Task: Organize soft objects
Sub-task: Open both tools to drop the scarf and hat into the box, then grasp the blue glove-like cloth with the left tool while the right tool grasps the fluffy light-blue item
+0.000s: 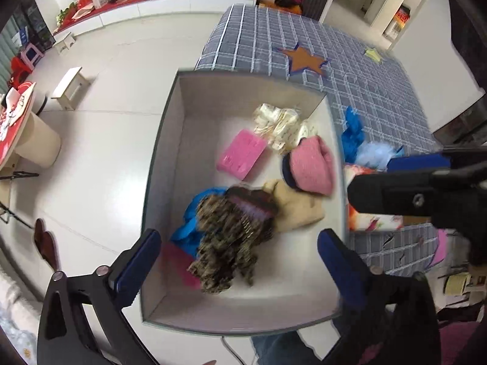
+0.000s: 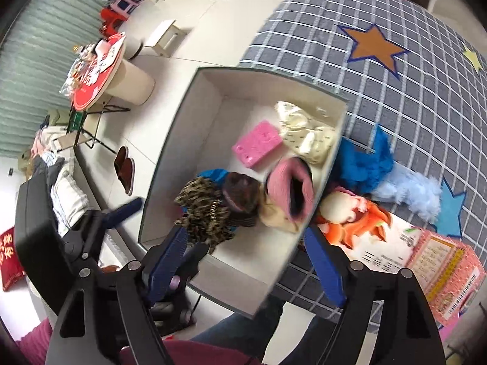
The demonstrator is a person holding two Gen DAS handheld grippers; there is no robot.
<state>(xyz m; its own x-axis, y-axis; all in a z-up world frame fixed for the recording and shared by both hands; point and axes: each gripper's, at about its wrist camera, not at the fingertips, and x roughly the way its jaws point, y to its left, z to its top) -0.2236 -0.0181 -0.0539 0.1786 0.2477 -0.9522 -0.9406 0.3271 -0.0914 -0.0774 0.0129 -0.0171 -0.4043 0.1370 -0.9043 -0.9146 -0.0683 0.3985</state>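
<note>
Over the white box, both sets of tongs hang pointing steeply down, and neither has anything in its grip: the left tongs stand wide apart above the leopard-print cloth, which lies loose inside the box on top of a blue fabric; the right tongs are parted too, empty, over the box's near edge. Already in the box: a pink sponge block, a cream dotted bundle, a pink knit hat and a beige soft piece. The risk now looks like crowding, since the two tools sit close together over one box and could knock each other, or a finger could snag the heap and drag a piece back out. Still waiting outside on the checked bed cover are a blue plush, a pale blue fluffy toy and an orange cartoon pillow, just beside the box wall. Around it, pale floor tiles, a small white stool and a red-topped round tabletop.
</note>
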